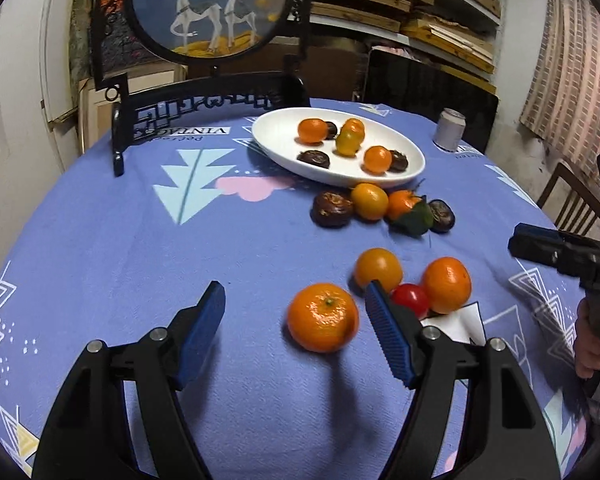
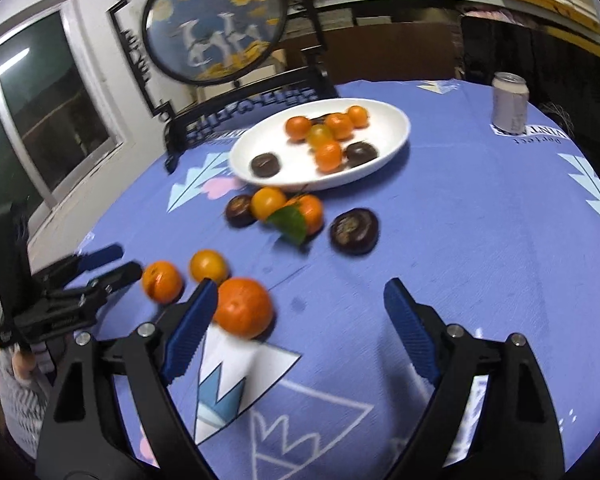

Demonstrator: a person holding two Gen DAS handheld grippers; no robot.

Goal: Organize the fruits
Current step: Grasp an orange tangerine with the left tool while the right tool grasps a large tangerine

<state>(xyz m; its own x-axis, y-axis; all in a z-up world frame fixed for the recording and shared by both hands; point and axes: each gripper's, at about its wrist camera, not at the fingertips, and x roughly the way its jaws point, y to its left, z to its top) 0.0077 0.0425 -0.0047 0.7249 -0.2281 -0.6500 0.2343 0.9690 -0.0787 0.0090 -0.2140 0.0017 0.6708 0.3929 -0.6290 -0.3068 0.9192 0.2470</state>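
Observation:
My left gripper (image 1: 296, 320) is open low over the purple cloth. A tangerine (image 1: 323, 317) lies between its blue pads, close to the right one, with a gap on the left. Just beyond lie a yellow-orange fruit (image 1: 378, 268), a red tomato (image 1: 410, 300) and an orange (image 1: 446, 285). My right gripper (image 2: 300, 312) is also open; that orange (image 2: 242, 307) sits just inside its left pad. Further back, dark round fruits and a leafy tangerine (image 1: 404, 204) cluster beside the white oval plate (image 1: 284, 136), which holds several oranges and dark fruits.
A grey can (image 2: 510, 102) stands at the far right of the round table. A black-framed round deer screen (image 1: 204, 4) stands at the table's far edge behind the plate. A person's hand (image 1: 588, 344) holds the right gripper (image 1: 556, 256). A wooden chair (image 1: 572, 196) is beyond.

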